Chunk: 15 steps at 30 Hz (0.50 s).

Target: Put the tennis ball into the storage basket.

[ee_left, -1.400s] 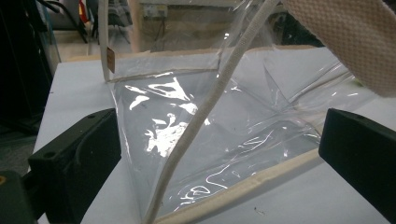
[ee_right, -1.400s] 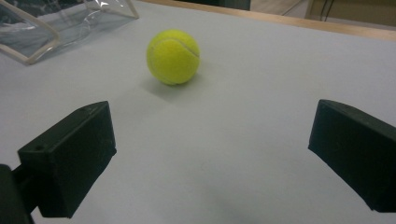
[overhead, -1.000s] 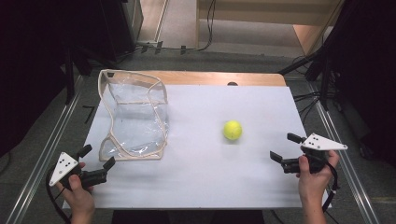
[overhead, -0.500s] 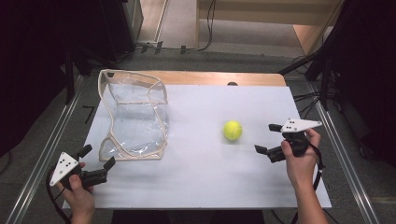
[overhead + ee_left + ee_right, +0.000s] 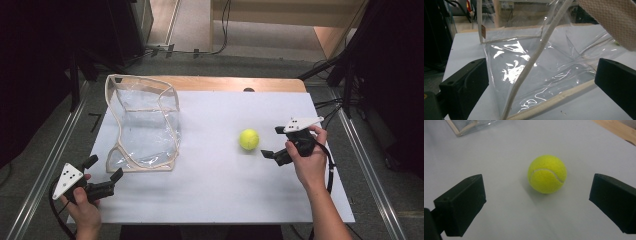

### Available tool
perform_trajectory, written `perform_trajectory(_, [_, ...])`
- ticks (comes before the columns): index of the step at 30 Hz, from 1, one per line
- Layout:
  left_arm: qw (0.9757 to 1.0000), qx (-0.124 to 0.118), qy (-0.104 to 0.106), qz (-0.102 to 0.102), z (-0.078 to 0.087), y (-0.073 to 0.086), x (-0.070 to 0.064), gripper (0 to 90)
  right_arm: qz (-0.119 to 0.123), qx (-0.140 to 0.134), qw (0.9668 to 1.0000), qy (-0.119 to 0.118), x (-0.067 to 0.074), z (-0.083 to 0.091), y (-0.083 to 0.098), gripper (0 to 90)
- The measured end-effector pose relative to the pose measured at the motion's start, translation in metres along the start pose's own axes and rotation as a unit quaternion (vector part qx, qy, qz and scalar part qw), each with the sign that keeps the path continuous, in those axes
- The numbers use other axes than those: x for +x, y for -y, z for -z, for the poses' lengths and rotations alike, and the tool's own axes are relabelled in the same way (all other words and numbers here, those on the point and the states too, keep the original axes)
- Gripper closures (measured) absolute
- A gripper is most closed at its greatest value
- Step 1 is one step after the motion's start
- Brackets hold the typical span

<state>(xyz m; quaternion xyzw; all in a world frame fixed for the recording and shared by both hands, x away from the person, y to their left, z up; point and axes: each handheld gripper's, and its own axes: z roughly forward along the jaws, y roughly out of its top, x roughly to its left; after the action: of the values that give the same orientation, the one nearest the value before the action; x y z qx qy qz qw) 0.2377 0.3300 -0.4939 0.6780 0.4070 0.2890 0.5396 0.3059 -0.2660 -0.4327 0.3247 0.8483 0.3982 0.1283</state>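
Observation:
A yellow tennis ball (image 5: 249, 139) rests on the white table cover (image 5: 215, 195), right of centre. My right gripper (image 5: 273, 142) is open just to the ball's right, its jaws pointing at it without touching. In the right gripper view the ball (image 5: 547, 174) lies ahead between the two spread jaws. A clear plastic bag with beige trim (image 5: 145, 122) stands open on the left of the table. My left gripper (image 5: 103, 168) is open near the bag's front left corner. Seen from the left gripper view, the bag (image 5: 541, 72) is close ahead, its trim edge running between the jaws.
A wooden table edge (image 5: 235, 84) runs behind the white cover. Metal rails (image 5: 370, 175) flank the table on both sides. Cables (image 5: 330, 105) lie on the floor at the back right. Bare white surface lies between the bag and the ball.
My right gripper has moved left and forward across the table, ending close beside the ball. The left gripper has hardly moved. Ball and bag stay in place.

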Motion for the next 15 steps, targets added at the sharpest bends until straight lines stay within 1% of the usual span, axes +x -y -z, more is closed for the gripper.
perform_trajectory(3, [1.0000,0.002,0.000,-0.002,0.000,0.000,0.000,0.0,0.005,0.005,1.0000,-0.003,-0.001,-0.002,-0.003,0.0])
perform_trajectory(4, [1.0000,0.002,0.000,-0.002,0.000,0.000,0.000,0.0,0.008,0.013,0.9999,-0.003,-0.001,-0.004,-0.007,0.0])
perform_trajectory(10, [1.0000,0.004,0.001,-0.004,0.000,0.000,0.000,0.0,0.017,0.026,0.9995,-0.009,-0.002,-0.010,-0.014,0.0])
perform_trajectory(12, [1.0000,0.004,0.001,-0.004,0.000,0.000,0.000,0.0,0.019,0.033,0.9992,-0.010,-0.002,-0.013,-0.016,0.0])
perform_trajectory(13, [1.0000,0.004,0.001,-0.004,0.000,0.000,0.000,0.0,0.024,0.039,0.9989,-0.013,-0.003,-0.015,-0.019,0.0])
perform_trajectory(15, [1.0000,0.003,0.001,-0.004,0.000,0.000,0.000,0.0,0.023,0.043,0.9987,-0.013,-0.003,-0.016,-0.020,0.0])
